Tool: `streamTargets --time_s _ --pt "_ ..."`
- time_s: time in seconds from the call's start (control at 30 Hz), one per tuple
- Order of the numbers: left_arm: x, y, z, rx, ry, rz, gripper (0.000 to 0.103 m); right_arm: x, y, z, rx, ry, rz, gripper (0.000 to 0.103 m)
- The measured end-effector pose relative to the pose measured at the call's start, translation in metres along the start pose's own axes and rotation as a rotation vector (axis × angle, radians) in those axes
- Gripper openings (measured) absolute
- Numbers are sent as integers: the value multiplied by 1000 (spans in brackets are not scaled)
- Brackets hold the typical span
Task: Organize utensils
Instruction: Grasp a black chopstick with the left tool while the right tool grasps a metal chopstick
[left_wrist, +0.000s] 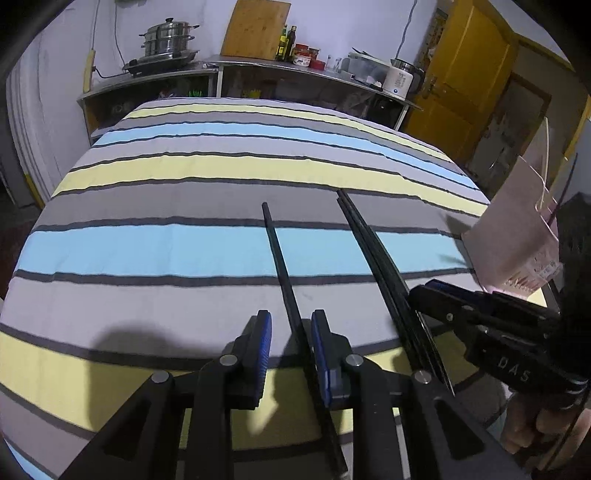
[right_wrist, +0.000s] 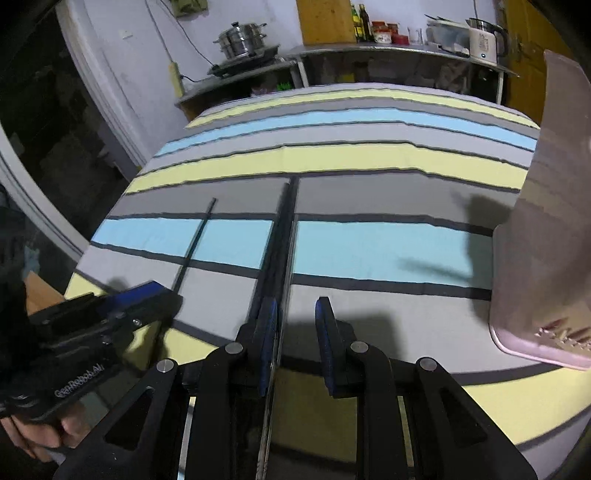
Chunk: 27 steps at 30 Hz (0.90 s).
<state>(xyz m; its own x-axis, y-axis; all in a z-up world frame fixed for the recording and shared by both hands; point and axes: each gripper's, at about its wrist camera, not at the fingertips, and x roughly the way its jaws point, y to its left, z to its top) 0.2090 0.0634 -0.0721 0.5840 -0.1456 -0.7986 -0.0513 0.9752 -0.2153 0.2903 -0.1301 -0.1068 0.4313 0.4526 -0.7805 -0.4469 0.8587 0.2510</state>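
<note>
The left gripper (left_wrist: 291, 350) is hovering with its jaws apart over a single black chopstick (left_wrist: 280, 258) that is lying between them, pads not pressing. Just beside it, the right gripper (right_wrist: 295, 332) is also standing parted; a bundle of black chopsticks (right_wrist: 282, 236) is running along its left pad. Both are lying on the striped tablecloth (left_wrist: 147, 243). Farther right, a pink box (right_wrist: 546, 258) is standing.

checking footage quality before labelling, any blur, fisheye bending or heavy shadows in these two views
Left wrist view: striped cloth bows strongly, corners vignetted black, right tongs slightly soft. Right wrist view: same bowing, left tongs and pink box motion-blurred, dark shadows under both tongs, chopsticks fairly sharp.
</note>
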Motion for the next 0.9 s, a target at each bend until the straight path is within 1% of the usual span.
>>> streamTargets --time_s 0.03,0.2,0.4,0.6,0.7,0.83,0.87,0.9 --pt "1 0 1 1 -1 -1 22 0 -2 0 -1 -2 2 20" --pt "6 -1 7 16 -9 1 22 -5 -10 -2 3 -8 -6 19" --pt "14 -1 16 13 -12 -3 22 3 -1 10 -20 11 -56 19" --pt "22 1 28 11 -3 -17 22 9 1 18 -34 12 -74 19" --pt "24 -5 29 46 -2 11 22 9 3 17 -43 10 -87 18" --pt "25 -14 28 92 3 59 22 8 4 14 -60 11 -103 13" --pt "26 -13 29 98 6 67 20 8 5 14 -67 14 -107 12" --pt "27 -14 29 104 7 80 15 8 5 14 -73 16 -109 8"
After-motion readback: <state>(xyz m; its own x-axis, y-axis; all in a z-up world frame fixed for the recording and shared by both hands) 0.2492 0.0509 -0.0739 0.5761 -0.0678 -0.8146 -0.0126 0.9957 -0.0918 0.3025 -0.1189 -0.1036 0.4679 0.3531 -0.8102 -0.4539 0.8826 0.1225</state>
